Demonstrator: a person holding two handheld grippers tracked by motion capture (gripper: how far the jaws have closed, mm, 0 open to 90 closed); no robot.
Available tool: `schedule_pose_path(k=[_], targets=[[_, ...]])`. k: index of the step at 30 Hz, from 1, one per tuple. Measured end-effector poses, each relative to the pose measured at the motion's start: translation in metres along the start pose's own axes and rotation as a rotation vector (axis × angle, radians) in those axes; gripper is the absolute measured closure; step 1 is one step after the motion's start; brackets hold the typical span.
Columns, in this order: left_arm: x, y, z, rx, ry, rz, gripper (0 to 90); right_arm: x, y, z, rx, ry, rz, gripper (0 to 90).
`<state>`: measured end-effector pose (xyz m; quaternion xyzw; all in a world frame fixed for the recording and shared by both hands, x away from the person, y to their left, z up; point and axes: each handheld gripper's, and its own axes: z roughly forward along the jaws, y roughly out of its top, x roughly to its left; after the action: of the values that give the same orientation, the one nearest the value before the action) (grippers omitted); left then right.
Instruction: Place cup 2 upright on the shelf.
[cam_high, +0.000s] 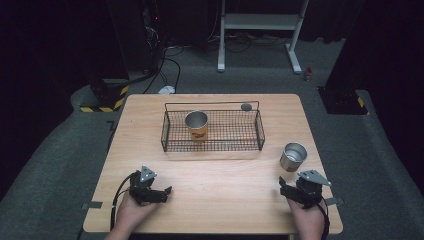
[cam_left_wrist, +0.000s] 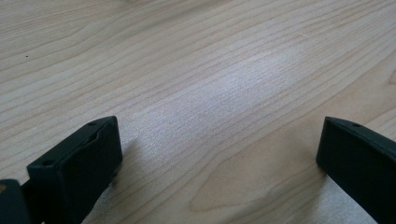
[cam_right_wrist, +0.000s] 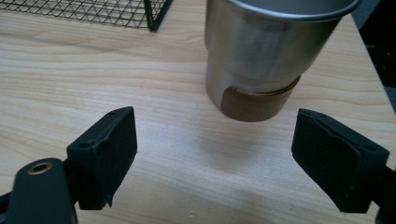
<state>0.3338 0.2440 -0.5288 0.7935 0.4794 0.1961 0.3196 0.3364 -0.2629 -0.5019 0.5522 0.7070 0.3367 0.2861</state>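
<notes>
Black jaws of the right gripper (cam_right_wrist: 215, 163) stand wide apart at the bottom of the right gripper view, with bare wood between them, and straight ahead of that gap — a little toward the right jaw — stands the steel cup (cam_right_wrist: 268, 56). It is upright, so its long axis runs vertical, mouth up, and it rests on the bench (cam_right_wrist: 93, 84) just in front of the jaws without touching either one. From the high view the same cup (cam_high: 293, 156) sits near the right edge of the bench, just beyond the right gripper (cam_high: 292, 190) and well apart from the left gripper (cam_high: 162, 192), so the right hand is plainly the nearer one. My judgement is that the coming move turns on this: a short push forward would bring the open jaws to either side of the cup's lower wall.

The cup is brushed metal, tapering slightly toward the base, with a brown band wrapped round the bottom part and a rolled rim.

Behind and to the left lies the wire basket (cam_high: 260, 131), holding a second cup (cam_high: 197, 125) that carries an orange label. The left gripper's jaws are also apart — in the left gripper view they frame nothing but bare bench.
</notes>
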Motion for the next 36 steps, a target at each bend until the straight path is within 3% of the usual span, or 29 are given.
schedule_pose_path(k=[9, 22, 36], targets=[[0.0, -0.001, 0.0, -0.005, 0.002, -0.001, 0.7, -0.011, 0.006, 0.006, -0.015, -0.015, 0.027, 13.1], [-0.001, -0.002, -0.001, -0.009, -0.012, 0.009, 0.3, -0.017, 0.024, 0.019, -0.032, -0.029, 0.023, 13.3], [-0.002, -0.003, -0.001, -0.013, -0.008, 0.007, 0.5, -0.025, 0.036, 0.034, -0.053, 0.006, 0.061, 13.4]])
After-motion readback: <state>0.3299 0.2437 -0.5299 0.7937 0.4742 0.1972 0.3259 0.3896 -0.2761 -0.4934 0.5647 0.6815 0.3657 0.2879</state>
